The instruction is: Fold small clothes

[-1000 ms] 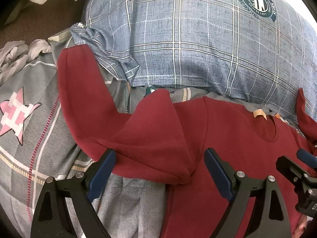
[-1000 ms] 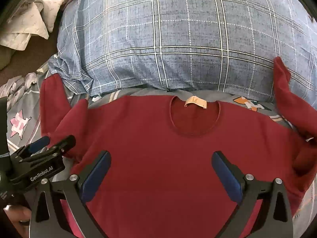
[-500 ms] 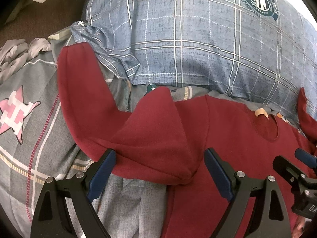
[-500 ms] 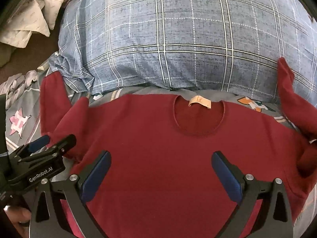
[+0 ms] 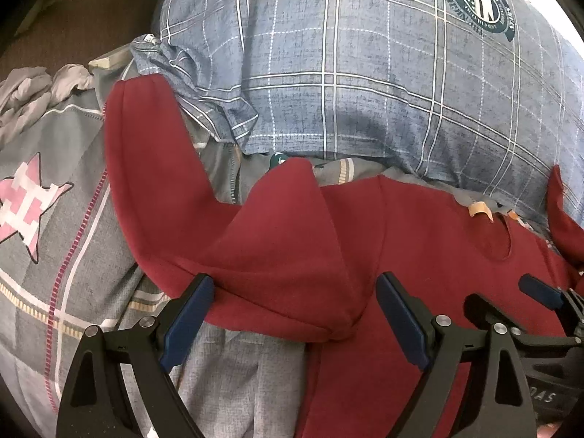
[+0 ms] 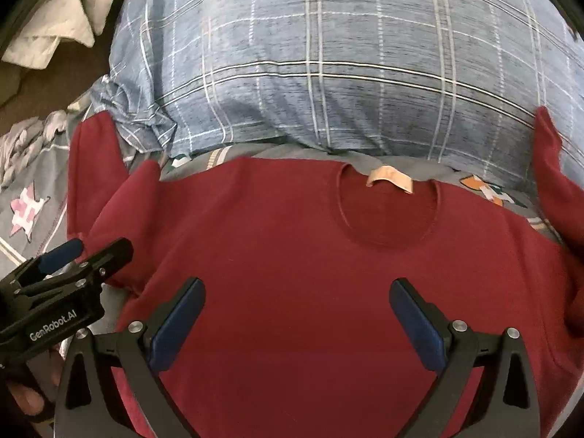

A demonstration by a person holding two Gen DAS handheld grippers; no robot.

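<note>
Your left tool gapes wide over the bunched sleeve; right tool likewise over the shirt; folding barely begun; next, pinch that sleeve.

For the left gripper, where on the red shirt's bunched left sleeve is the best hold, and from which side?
Judging by the pose, grip the left sleeve at its lower folded edge, which already lies between the open jaws of the left gripper. Come in from the hem side, low over the bedsheet: the fold stands proud there.
</note>
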